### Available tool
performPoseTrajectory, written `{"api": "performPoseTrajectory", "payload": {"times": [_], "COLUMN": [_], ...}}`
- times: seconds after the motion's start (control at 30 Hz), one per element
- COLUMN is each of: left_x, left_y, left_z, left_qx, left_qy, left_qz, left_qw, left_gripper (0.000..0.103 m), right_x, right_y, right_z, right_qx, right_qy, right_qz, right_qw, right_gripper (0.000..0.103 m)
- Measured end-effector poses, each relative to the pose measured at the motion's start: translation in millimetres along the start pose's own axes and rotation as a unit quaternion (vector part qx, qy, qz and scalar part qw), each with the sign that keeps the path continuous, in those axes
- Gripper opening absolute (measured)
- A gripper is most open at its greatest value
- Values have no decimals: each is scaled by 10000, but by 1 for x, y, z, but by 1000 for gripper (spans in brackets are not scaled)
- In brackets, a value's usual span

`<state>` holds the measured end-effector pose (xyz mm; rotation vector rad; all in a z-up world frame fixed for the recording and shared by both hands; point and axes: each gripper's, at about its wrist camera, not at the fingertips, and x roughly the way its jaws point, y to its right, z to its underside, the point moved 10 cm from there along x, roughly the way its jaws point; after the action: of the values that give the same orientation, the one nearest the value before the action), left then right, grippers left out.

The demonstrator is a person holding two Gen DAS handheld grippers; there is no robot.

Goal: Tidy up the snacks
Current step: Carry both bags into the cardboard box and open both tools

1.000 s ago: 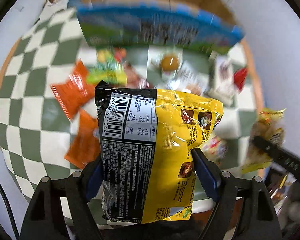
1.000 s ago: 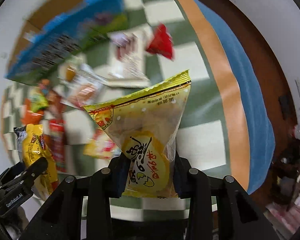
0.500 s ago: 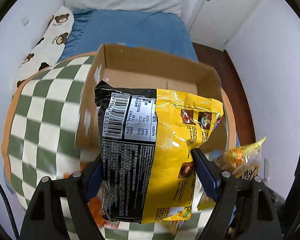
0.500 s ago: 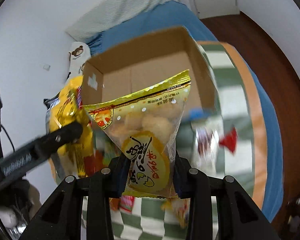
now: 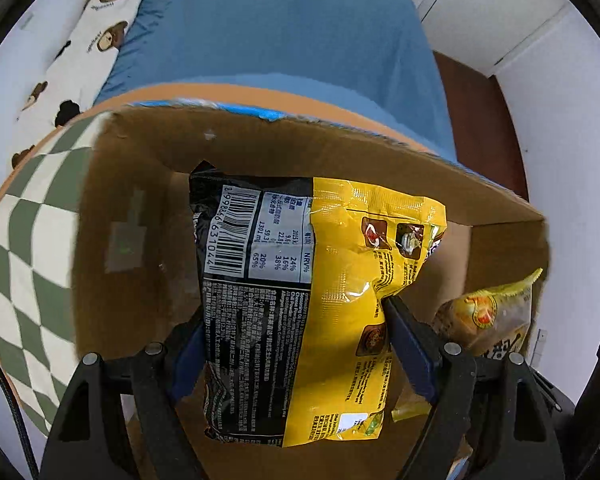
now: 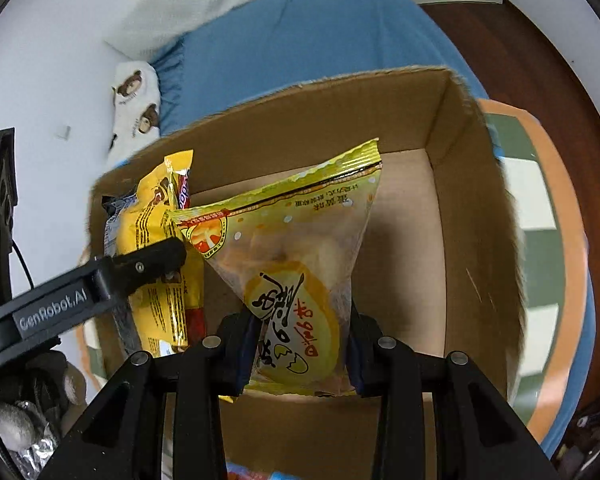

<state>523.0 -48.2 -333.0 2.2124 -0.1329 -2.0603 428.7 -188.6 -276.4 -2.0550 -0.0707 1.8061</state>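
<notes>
My left gripper (image 5: pixel 296 332) is shut on a yellow and black snack bag (image 5: pixel 320 280) and holds it inside the open cardboard box (image 5: pixel 116 216). My right gripper (image 6: pixel 300 344) is shut on a clear yellow egg-cake packet (image 6: pixel 296 264) and holds it over the same box (image 6: pixel 472 240). The packet also shows at the right of the left wrist view (image 5: pixel 492 316). The yellow bag (image 6: pixel 156 248) and a left finger (image 6: pixel 148 264) show at the left of the right wrist view. The box floor looks bare.
The box stands on a green and white checked cloth (image 5: pixel 28 240) with an orange border. Behind it lies a blue bed (image 5: pixel 284 40) with a bear-print pillow (image 5: pixel 80 48). Dark wooden floor (image 6: pixel 540 40) is at the right.
Both grippers have carried their snacks from over the scattered snacks on the cloth up and forward into the cardboard box. Both grips are unchanged.
</notes>
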Motion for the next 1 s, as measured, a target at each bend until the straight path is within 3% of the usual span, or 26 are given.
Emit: {"api": "performPoseTrajectory", "payload": {"times": [0.23, 0.3, 0.33, 0.37, 0.57, 0.73, 1.0], "left_x": [24, 20, 20, 19, -1, -38, -90], "left_y": [0, 5, 4, 4, 3, 4, -5], "left_z": [-4, 2, 2, 3, 13, 39, 79], "left_qx": [38, 13, 13, 23, 79, 202, 302], "left_qy": [-75, -19, 7, 16, 316, 891, 1526], "left_qz": [-108, -170, -184, -212, -317, -505, -553], "left_qw": [9999, 9999, 9998, 9998, 9990, 9945, 9863], "left_gripper": [81, 81, 82, 82, 82, 83, 82], "right_x": [52, 57, 58, 60, 59, 24, -31], "right_y": [9, 9, 8, 8, 13, 11, -3], "right_z": [-17, -17, -15, -14, -8, 1, 22], "right_qx": [-113, -162, -220, -281, -414, -696, -941], "right_qy": [-248, -258, -256, -248, -102, 459, 1172], "right_qz": [92, 127, 165, 203, 454, 922, 1209], "right_qw": [9996, 9995, 9993, 9991, 9981, 9923, 9812], "right_gripper": [42, 67, 90, 94, 94, 94, 94]}}
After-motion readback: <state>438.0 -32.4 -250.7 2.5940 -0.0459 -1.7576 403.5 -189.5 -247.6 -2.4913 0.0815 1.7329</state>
